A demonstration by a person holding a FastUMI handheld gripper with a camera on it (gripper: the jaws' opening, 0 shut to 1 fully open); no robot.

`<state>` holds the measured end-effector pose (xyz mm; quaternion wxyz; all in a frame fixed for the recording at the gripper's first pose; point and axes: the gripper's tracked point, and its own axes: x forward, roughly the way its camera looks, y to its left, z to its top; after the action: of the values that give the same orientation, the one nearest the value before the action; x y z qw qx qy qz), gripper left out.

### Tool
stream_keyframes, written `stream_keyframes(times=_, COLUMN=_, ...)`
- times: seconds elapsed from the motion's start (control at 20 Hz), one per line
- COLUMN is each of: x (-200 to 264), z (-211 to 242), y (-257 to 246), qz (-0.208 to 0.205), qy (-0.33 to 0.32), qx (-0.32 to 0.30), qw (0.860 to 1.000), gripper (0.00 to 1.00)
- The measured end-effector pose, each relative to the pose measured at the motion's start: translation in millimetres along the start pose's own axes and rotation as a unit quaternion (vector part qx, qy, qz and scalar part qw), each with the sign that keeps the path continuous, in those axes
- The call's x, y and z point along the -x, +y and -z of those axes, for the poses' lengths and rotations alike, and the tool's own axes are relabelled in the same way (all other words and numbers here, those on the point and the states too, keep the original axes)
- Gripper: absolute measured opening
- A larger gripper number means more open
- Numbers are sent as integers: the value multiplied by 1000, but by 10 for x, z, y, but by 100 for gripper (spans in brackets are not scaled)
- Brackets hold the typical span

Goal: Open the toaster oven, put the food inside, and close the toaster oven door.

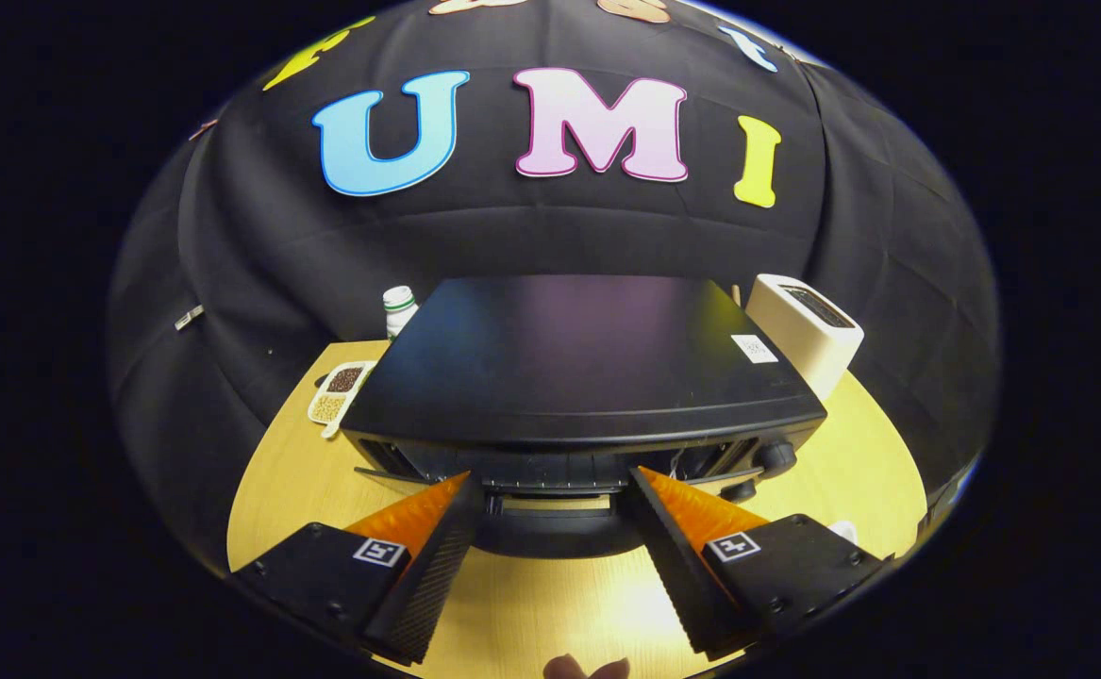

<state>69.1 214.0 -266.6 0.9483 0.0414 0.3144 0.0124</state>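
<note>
Hand-held gripper [550, 490] spread wide at the toaster oven [583, 377] front

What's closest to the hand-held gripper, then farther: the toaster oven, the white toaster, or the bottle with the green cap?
From the open hand-held gripper:
1. Toaster oven, just ahead of the fingers.
2. White toaster, beyond the oven's right rear corner.
3. Green-capped bottle, behind the oven's left rear corner; close to the toaster's rank.

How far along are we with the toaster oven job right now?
Early on, by the look of it. The black toaster oven sits on the wooden table; whether its door is open cannot be told from above. In hand: the gripper hangs with fingers open at the oven's front edge, gripping nothing. Left: food inside, door closed.
</note>
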Motion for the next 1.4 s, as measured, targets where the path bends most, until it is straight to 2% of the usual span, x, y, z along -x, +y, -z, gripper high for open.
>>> stream_keyframes(times=0.5, x=270, z=552, y=-12, qz=-7, qy=38, qx=3, qw=999, gripper=99)
stream_keyframes(times=0.95, x=330, z=1321, y=-31, qz=-18, qy=122, qx=-3, qw=992, gripper=99)
stream_keyframes(times=1.4, x=341, z=1562, y=21, qz=-56, qy=156, qx=11, qw=986, gripper=98)
